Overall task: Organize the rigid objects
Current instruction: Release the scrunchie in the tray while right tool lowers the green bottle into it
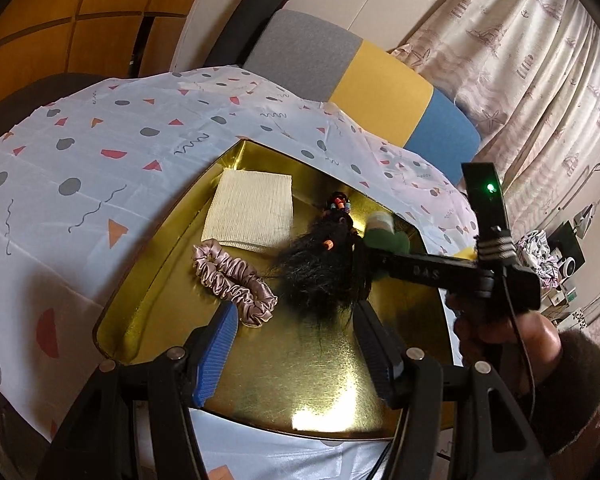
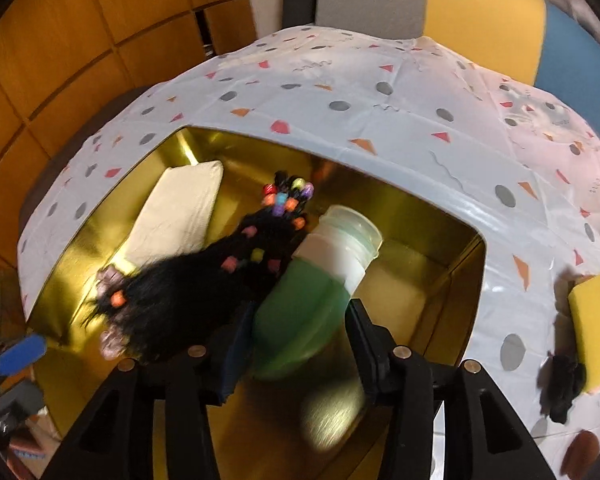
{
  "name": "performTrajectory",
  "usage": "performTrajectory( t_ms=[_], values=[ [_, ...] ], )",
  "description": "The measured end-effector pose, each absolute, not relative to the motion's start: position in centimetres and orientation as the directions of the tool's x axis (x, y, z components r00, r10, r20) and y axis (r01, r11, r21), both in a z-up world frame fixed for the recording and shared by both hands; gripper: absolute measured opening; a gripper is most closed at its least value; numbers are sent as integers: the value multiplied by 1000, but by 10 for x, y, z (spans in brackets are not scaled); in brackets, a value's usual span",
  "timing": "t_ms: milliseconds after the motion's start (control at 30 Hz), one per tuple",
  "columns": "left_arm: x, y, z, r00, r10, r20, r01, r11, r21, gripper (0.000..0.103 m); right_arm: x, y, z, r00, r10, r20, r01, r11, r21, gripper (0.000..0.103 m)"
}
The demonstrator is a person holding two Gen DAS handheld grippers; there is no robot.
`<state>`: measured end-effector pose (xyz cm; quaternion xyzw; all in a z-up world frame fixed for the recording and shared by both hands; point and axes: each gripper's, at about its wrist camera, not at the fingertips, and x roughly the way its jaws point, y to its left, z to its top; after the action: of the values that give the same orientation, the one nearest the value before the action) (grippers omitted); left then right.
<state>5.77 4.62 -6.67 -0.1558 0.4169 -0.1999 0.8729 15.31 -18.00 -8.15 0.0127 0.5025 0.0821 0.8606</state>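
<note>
A bench under a patterned cloth (image 1: 100, 152) carries a gold tray (image 1: 284, 380). In the tray lie a cream folded cloth (image 1: 248, 208) toward its far left corner, a black beaded hairpiece (image 2: 204, 288) mid-tray and a pink scrunchie (image 1: 232, 280). The right hand-held gripper (image 2: 296, 328) has a green bottle (image 2: 300, 304) between its jaws, whether gripped is unclear. The left hand-held gripper (image 1: 296, 332) hangs spread, empty, above the tray

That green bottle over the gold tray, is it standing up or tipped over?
Tipped. The green bottle leans between the right gripper's jaws, its cap end angled toward the tray's far wall rather than up.
</note>
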Motion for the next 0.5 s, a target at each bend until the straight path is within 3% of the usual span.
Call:
performTrajectory(
  t_ms=[67,500],
  values=[
    [58,46,-67,568,-483,-666,219,869,-443,61,155,-186,-77,503,147,-852,-89,989,118,61],
    [50,31,-65,547,-512,-663,258,856,-448,61,110,-221,-32,631,142,-763,21,980,200,71]
  ],
)
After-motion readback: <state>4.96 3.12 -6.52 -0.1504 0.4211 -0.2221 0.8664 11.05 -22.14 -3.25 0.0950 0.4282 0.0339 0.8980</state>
